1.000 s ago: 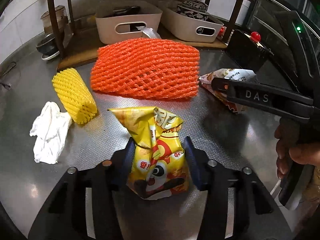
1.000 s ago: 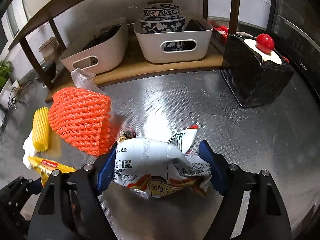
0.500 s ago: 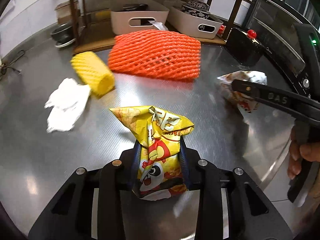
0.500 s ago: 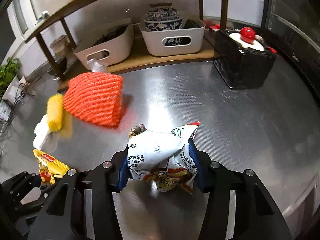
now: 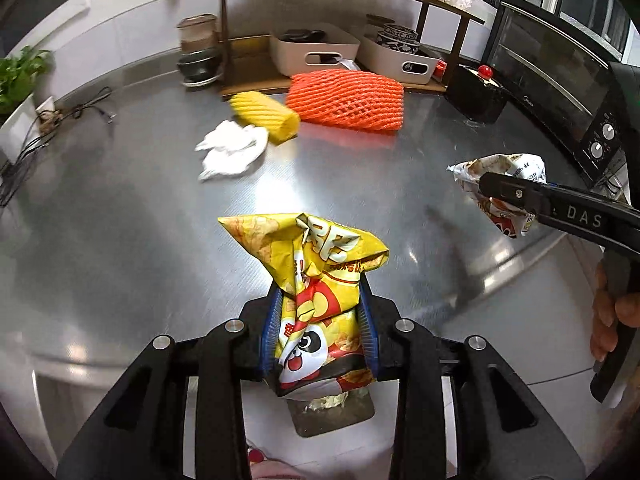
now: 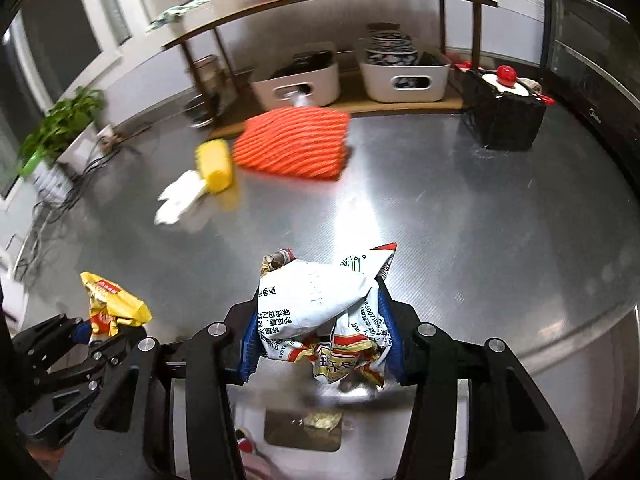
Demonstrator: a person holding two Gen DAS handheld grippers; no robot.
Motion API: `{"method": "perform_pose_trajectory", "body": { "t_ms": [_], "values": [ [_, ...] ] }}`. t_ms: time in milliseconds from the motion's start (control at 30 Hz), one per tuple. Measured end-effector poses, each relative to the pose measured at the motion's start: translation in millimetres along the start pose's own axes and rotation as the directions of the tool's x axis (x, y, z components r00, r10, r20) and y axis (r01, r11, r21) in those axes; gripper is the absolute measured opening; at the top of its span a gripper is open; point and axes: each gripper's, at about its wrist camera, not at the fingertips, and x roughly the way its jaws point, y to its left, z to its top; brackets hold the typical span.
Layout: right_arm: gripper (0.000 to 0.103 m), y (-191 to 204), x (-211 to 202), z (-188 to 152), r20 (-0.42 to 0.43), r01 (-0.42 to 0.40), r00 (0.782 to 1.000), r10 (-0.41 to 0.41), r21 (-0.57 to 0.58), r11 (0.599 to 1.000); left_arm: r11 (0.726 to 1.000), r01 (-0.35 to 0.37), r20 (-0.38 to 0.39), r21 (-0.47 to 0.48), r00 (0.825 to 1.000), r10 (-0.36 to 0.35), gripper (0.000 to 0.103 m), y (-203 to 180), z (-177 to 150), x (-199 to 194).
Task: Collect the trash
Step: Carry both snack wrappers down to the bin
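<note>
My left gripper [image 5: 318, 332] is shut on a crumpled yellow snack bag [image 5: 316, 276] with a panda print, held above the steel counter's front edge. My right gripper [image 6: 318, 332] is shut on a crumpled white snack bag [image 6: 320, 304], also lifted near the front edge. The white bag shows in the left wrist view [image 5: 500, 176] at the right, the yellow bag in the right wrist view [image 6: 112, 304] at the lower left. An orange foam net [image 5: 348, 100], a yellow foam net [image 5: 266, 118] and a white crumpled tissue [image 5: 232, 152] lie on the counter further back.
A wooden shelf rack [image 6: 320, 4] at the back holds two white bins [image 6: 300, 80]. A black box with a red knob [image 6: 504, 116] and an oven [image 5: 560, 92] stand at the right. A potted plant [image 6: 56, 128] and cables are at the left. A bin opening [image 6: 304, 424] shows below the counter edge.
Both grippers closed on their bags and drew back and up from the counter toward its front edge. The foam nets and tissue stayed in place and look farther away.
</note>
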Motion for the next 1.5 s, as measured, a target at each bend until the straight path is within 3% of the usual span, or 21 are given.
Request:
{"method": "perform_pose_trajectory", "body": {
  "t_ms": [300,533,733,1033,1233,1367,1500],
  "values": [
    [0.05,33.7,-26.6,-50.1,-0.026,-0.089,0.996,0.089,-0.015,0.996,0.999,-0.021,0.0,-0.024,1.0,0.021,0.033,12.2,-53.3,-36.4],
    [0.05,54.1,-29.7,-91.1,-0.084,-0.119,0.99,0.114,-0.053,0.992,0.999,-0.019,-0.037,-0.049,0.999,0.017,0.033,19.6,-92.2,-40.1],
    [0.05,58.4,-2.0,-127.5,-0.187,-0.109,0.977,0.099,-0.045,0.993,0.998,-0.008,-0.132,-0.058,0.991,0.001,0.033,19.9,-127.4,-15.8],
    [0.05,50.9,38.4,-175.5,-0.289,-0.059,0.955,0.059,0.006,0.998,0.992,0.011,-0.27,-0.128,0.962,-0.045,0.033,19.2,-169.2,38.2],
    [0.05,37.0,73.1,-197.0,-0.336,-0.035,0.94,0.056,0.068,0.997,0.991,0.002,-0.297,-0.135,0.954,-0.042,0.033,20.3,-182.1,71.8],
    [0.051,34.7,96.5,-210.1,-0.363,-0.026,0.931,0.046,0.06,0.998,0.994,0.001,-0.305,-0.109,0.952,-0.034,0.033,15.4,-191.5,93.0],
    [0.051,40.5,118.8,-212.0,-0.385,-0.019,0.922,0.031,0.036,0.999,0.995,-0.002,-0.342,-0.1,0.939,-0.033,0.033,9.1,-197.4,118.7]
  ]
}}
